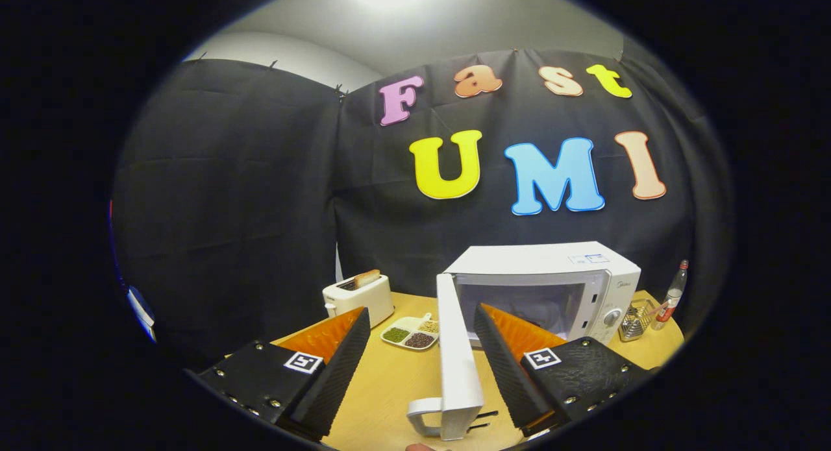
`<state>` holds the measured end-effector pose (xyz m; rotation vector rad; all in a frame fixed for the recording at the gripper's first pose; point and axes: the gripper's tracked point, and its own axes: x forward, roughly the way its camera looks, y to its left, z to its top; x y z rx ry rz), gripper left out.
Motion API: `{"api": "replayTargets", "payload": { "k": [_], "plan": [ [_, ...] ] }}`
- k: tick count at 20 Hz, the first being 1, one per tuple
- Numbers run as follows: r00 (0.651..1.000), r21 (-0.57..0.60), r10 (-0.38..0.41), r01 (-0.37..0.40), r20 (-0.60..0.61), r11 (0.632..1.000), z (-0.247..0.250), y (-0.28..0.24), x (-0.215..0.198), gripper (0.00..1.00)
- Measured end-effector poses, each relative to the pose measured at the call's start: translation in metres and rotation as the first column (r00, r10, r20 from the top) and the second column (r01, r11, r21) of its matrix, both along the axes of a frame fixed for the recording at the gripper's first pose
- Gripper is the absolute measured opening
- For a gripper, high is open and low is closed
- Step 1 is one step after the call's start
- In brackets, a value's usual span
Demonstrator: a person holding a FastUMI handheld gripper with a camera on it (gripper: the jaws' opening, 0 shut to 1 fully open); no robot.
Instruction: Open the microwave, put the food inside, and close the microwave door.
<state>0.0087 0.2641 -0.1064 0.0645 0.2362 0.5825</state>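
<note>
A white microwave (552,285) stands on the wooden table (389,379), beyond my right finger. Its door (458,357) is swung wide open toward me, edge-on, and reaches in between my two fingers, with its handle (425,418) at the near end. My gripper (415,366) is open; neither finger presses on the door. A white divided plate of food (412,333), with green, dark and pale heaps, lies on the table left of the door, just ahead of my left finger. The microwave cavity (519,305) looks bare.
A white toaster (358,296) with a slice of bread in it stands left of the plate. Right of the microwave are a wire holder (635,320) and a bottle with a red cap (672,294). Black cloth walls the table's back and left.
</note>
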Motion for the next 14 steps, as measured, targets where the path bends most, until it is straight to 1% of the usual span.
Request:
{"api": "replayTargets", "payload": {
  "k": [2, 6, 9, 11, 12, 14],
  "plan": [
    [0.999, -0.015, 0.031, -0.031, -0.007, 0.999, -0.003, 0.01, -0.02, 0.97],
    [0.996, -0.052, 0.08, -0.082, -0.026, 0.995, -0.021, 0.023, -0.043, 0.97],
    [0.995, -0.068, 0.083, -0.086, -0.047, 0.994, -0.038, 0.024, -0.051, 0.97],
    [0.996, -0.081, 0.086, -0.087, -0.024, 0.993, -0.038, 0.023, -0.05, 0.97],
    [0.995, -0.09, 0.097, -0.099, -0.023, 0.991, -0.042, 0.025, -0.054, 0.96],
    [0.992, -0.1, 0.125, -0.127, -0.026, 0.987, -0.046, 0.028, -0.06, 0.96]
  ]
}}
